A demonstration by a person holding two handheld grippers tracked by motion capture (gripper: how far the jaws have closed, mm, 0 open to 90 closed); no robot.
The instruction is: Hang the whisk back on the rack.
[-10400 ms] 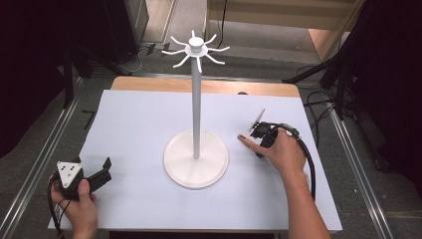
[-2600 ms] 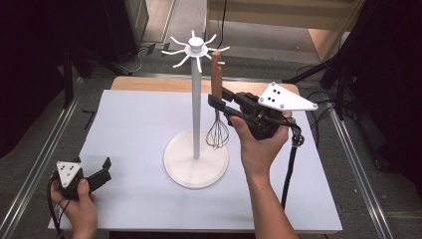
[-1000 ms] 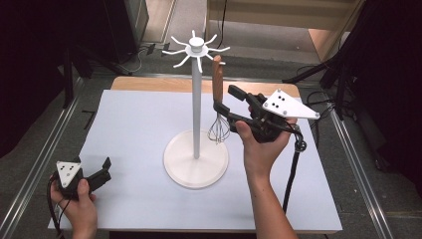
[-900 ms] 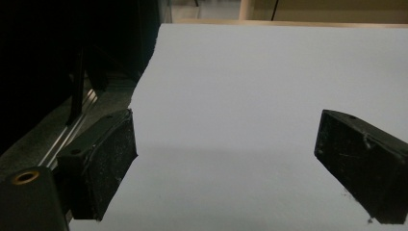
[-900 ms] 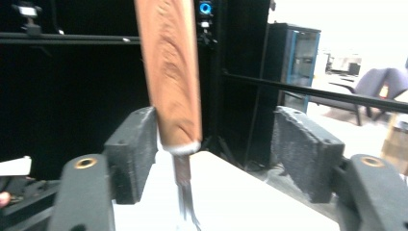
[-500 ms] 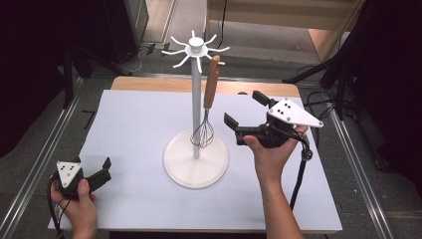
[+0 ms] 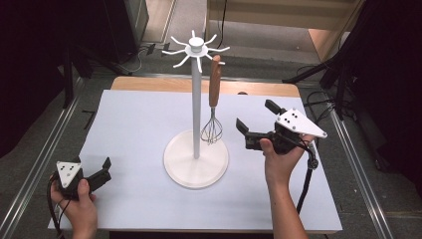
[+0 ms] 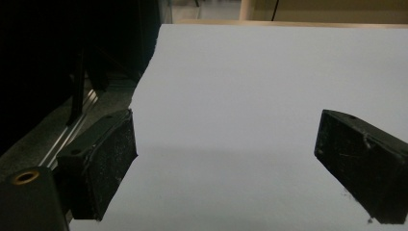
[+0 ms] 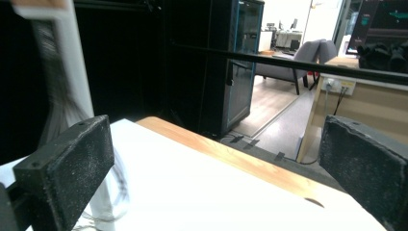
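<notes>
Whisk (image 7: 214, 107) hangs by its wooden handle from a hook of the white stand (image 7: 196, 159); my right gripper (image 7: 255, 124), just beside it, has just spread its jaws, nothing between them. My left gripper (image 7: 102, 169) rests open on the table (image 7: 139, 114).

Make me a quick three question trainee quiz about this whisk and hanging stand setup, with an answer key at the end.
1. True or false: the right gripper is clamped on the whisk.
2. Where is the whisk? A) lying on the table B) hanging from a hook of the stand C) in the left gripper
3. Fill in: the whisk's wire end points ____.

Key
1. False; its jaws stand open, apart from the whisk.
2. B; its wooden handle hangs from a hook at the top.
3. Down, toward the round white base.
</notes>
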